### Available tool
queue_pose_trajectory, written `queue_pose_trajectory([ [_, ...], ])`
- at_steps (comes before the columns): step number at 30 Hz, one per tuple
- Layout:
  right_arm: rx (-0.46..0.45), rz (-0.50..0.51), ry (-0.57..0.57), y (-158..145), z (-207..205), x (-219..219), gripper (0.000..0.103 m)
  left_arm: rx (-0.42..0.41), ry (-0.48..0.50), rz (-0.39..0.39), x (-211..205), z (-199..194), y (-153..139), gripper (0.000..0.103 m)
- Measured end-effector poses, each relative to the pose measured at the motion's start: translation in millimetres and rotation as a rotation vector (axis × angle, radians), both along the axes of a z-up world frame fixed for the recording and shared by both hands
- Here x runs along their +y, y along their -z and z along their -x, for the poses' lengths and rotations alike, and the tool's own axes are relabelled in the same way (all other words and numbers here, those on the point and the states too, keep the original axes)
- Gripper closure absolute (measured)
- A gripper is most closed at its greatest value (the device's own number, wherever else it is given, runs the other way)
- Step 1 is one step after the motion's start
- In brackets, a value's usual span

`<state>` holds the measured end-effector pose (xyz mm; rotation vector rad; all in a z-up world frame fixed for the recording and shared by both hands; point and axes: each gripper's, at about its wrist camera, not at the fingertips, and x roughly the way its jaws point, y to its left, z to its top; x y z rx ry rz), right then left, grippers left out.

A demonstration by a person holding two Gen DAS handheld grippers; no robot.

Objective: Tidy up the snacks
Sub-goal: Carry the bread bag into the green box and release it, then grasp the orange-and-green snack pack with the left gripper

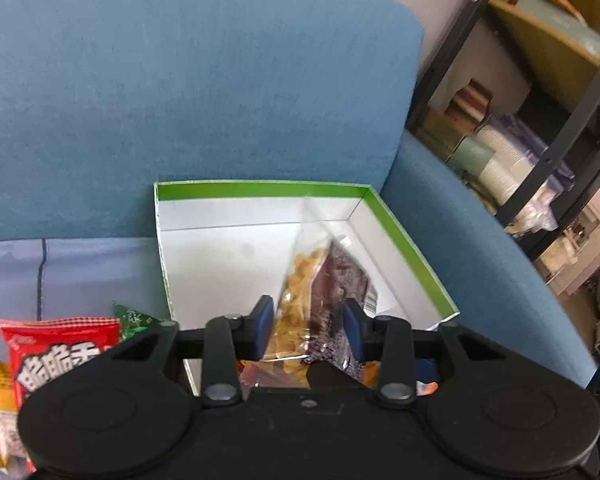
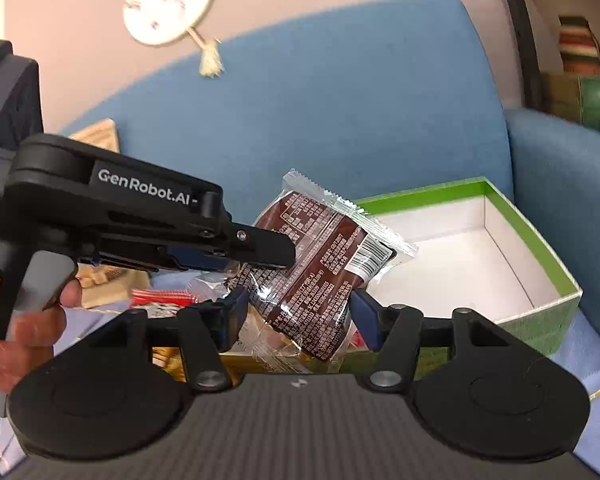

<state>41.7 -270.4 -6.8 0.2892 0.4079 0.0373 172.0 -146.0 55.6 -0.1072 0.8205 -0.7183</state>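
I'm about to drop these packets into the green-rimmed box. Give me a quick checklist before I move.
1. Left gripper grips the brown packet: ok, clamped and held aloft.
2. Clear packet of yellow snacks in the same grip: cannot tell how firmly.
3. Box open, floor bare: ok.
4. Packets above the box: cannot tell; the box lies just ahead.
5. Right gripper open: ok. Whether it is clear of the brown packet: cannot tell.

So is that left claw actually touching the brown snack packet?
Touching. In the right wrist view, the left claw pinches the brown snack packet and holds it up in the air.
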Motion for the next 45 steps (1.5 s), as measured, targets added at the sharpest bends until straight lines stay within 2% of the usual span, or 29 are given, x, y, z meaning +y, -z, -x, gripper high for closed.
queue_pose_trajectory([
  [1, 0.011, 0.01, 0.017, 4.0, -3.0, -0.1, 0.001, -0.002, -0.011, -0.022, -1.9, -2.3, 3.7, 0.051],
  [2, 0.027, 0.029, 0.037, 6.4, -5.8, 0.8, 0.0, -0.004, -0.025, -0.046, -3.6, -4.9, 7.1, 0.013],
  [3, 0.035, 0.05, 0.06, 8.6, -7.2, 2.1, 0.0, -0.01, -0.052, -0.072, -4.0, -6.0, 9.6, 0.0],
  [5, 0.032, 0.084, 0.081, 10.0, -4.6, 3.6, 0.0, -0.043, -0.113, -0.112, -1.7, -4.3, 9.9, 0.0],
  [9, 0.04, 0.105, 0.061, 3.3, 4.0, 5.4, 0.0, -0.105, -0.119, -0.16, 10.2, 5.2, 4.5, 0.0],
  [15, -0.013, 0.084, 0.047, -22.9, 32.4, 12.0, 0.0, -0.167, -0.092, -0.135, 42.9, 33.5, -15.8, 0.0],
  [17, -0.03, 0.086, 0.034, -26.1, 48.1, 18.5, 0.0, -0.192, -0.113, -0.125, 57.3, 46.6, -22.9, 0.0],
  [20, -0.026, 0.089, -0.007, -23.5, 66.2, 29.4, 0.0, -0.185, -0.158, -0.111, 80.3, 61.6, -28.7, 0.0],
  [25, 0.033, 0.104, -0.032, -2.5, 90.9, 47.2, 0.0, -0.252, -0.178, -0.203, 109.7, 97.2, -16.7, 0.0],
  [30, 0.126, 0.11, -0.007, 20.7, 94.8, 49.7, 0.0, -0.134, -0.165, -0.161, 129.8, 119.0, 12.7, 0.0],
  [34, 0.157, 0.224, -0.021, 28.0, 83.2, 55.4, 0.0, -0.049, -0.185, -0.124, 135.1, 126.4, 28.8, 0.0],
  [37, 0.171, 0.31, -0.037, 34.0, 72.2, 62.1, 0.0, -0.018, -0.192, -0.108, 136.4, 129.6, 33.3, 0.0],
  [40, 0.196, 0.262, -0.097, 38.4, 70.6, 68.0, 0.0, -0.002, -0.188, -0.108, 135.8, 130.2, 34.6, 0.0],
  [45, 0.174, 0.201, -0.292, 36.4, 88.4, 91.1, 0.0, 0.017, -0.171, -0.109, 132.1, 129.6, 38.1, 0.0],
])
